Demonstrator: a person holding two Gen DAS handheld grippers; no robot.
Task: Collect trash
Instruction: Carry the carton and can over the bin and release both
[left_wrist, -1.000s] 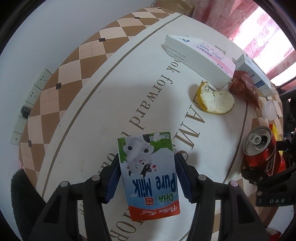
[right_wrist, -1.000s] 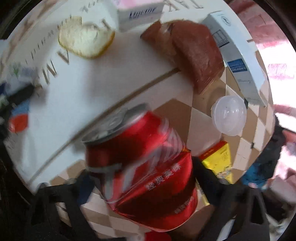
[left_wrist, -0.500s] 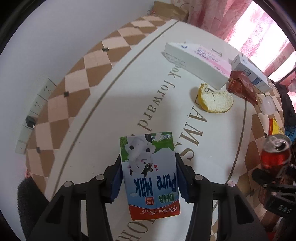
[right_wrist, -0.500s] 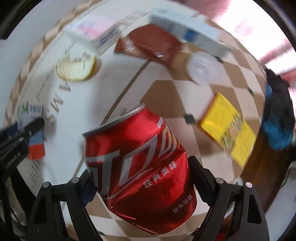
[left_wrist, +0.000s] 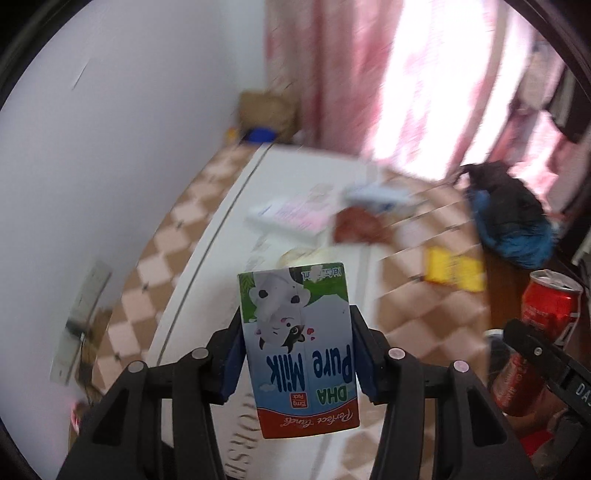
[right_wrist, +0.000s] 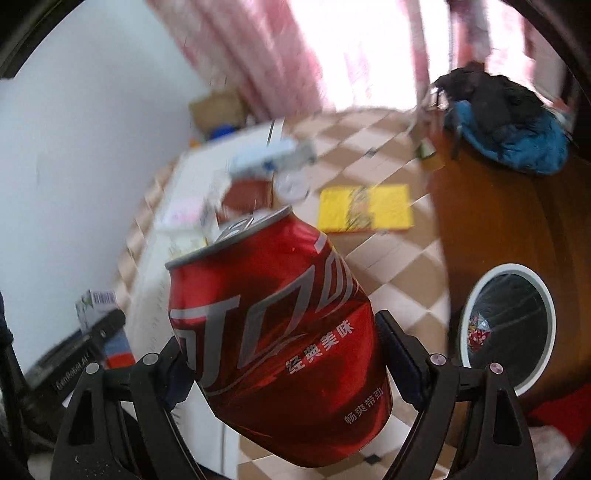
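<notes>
Left gripper (left_wrist: 297, 354): clamped on milk carton (left_wrist: 299, 350), raised above white mat (left_wrist: 291, 184). Right gripper (right_wrist: 280, 354): clamped on red can (right_wrist: 280, 332), tilted, raised above checkered floor (right_wrist: 388, 280). Bin (right_wrist: 508, 328) low right, rim unobstructed. Yellow packet (right_wrist: 365, 208), white boxes (right_wrist: 273, 157), brown wrapper (right_wrist: 245, 195) beyond can.

My left claw (left_wrist: 297, 354) is angled steeply down, its blue pads clamped on both sides of the milk carton (left_wrist: 297, 350), which I hold clear of the counter. My right claw (right_wrist: 280, 354) is tilted down too, jaws spread wide and pressed against the dented red can (right_wrist: 277, 332), holding it aloft. From my left wrist, the right claw shows at the right edge.
</notes>
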